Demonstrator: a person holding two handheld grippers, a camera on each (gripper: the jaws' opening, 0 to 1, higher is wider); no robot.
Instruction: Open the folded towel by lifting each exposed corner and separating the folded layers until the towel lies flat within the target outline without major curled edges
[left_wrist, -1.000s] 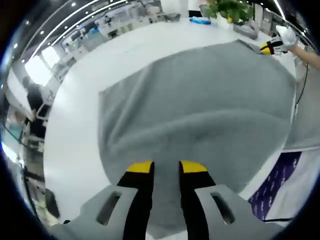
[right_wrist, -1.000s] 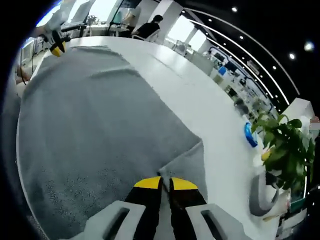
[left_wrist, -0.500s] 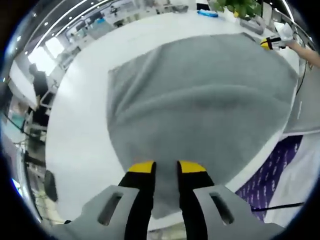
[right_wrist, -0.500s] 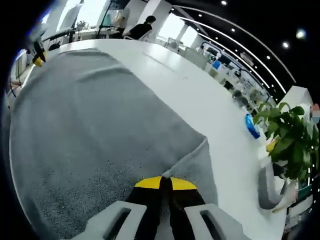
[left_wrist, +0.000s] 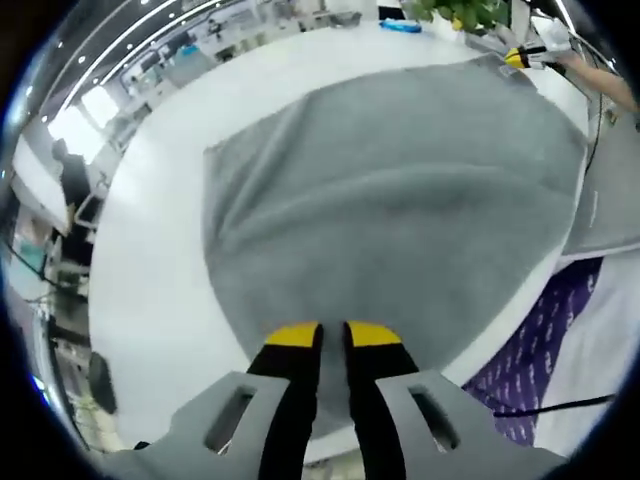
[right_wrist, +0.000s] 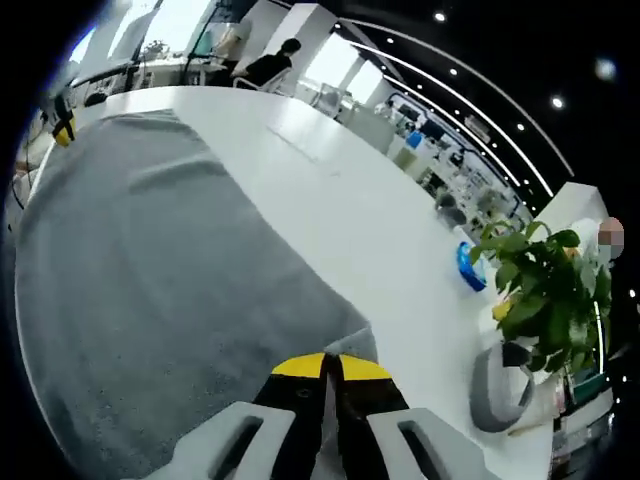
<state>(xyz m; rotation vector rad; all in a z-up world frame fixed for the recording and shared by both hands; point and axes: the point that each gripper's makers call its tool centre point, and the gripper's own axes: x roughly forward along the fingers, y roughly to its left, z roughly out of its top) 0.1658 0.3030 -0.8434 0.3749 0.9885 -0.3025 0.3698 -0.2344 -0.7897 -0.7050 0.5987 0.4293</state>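
Both views face across one towel (left_wrist: 400, 190), oppositely.

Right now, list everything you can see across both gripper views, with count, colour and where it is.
towel: one, grey, spread over the white table, both near corners pinched.
table: one, white, under the towel.
potted plant: one, green, far right on the table, right gripper view.
blue object: one, beside the plant.
purple cloth: one, hanging at the table's edge, left gripper view.
seated person: one, dark clothing, beyond the table.
left gripper: one, yellow-tipped, shut on towel.
right gripper: one, yellow-tipped, shut on towel.
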